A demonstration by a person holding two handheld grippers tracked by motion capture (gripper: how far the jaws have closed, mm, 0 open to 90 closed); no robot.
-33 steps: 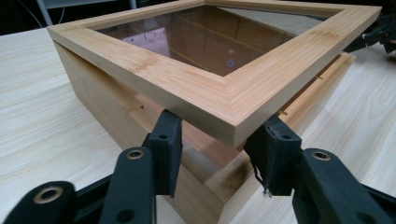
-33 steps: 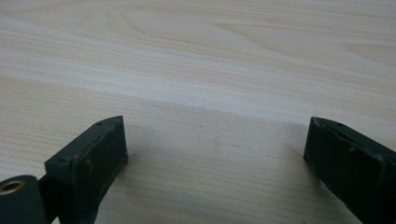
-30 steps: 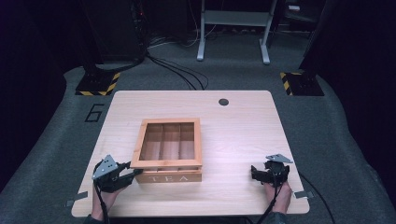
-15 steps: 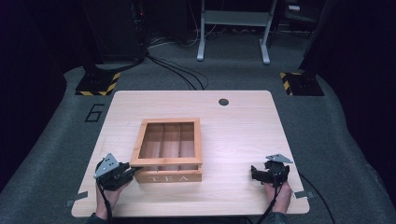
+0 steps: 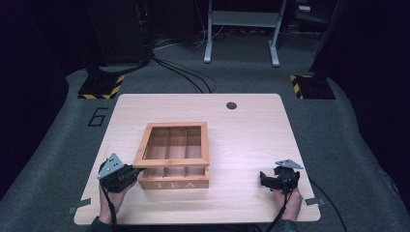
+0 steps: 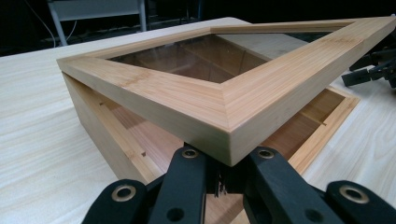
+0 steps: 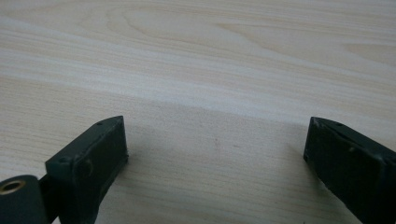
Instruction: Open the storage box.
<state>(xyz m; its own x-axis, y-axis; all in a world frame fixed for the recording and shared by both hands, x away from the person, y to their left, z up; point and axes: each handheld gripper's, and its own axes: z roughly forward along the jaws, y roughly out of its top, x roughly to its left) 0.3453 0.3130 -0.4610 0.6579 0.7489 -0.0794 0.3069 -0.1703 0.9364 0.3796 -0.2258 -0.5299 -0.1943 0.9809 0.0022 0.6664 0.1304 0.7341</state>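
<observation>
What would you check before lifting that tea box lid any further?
1. Left gripper clamped on the lid corner: ok, jaws have just closed on it.
2. Lid raised off the box at the front: ok.
3. Right gripper out of the way: ok, open, resting on the table.
4. Box held steady: not ok, nothing holds it.
5. Hinge at the back: cannot tell.

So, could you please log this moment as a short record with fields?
Surface: pale wooden table
Object: wooden compartment box marked TEA
Lid: glass-paned wooden frame lid, raised at the near corner, tilted
Left gripper: jaws have just closed on the lid's corner
Right gripper: open, over bare table, apart from the box
</observation>
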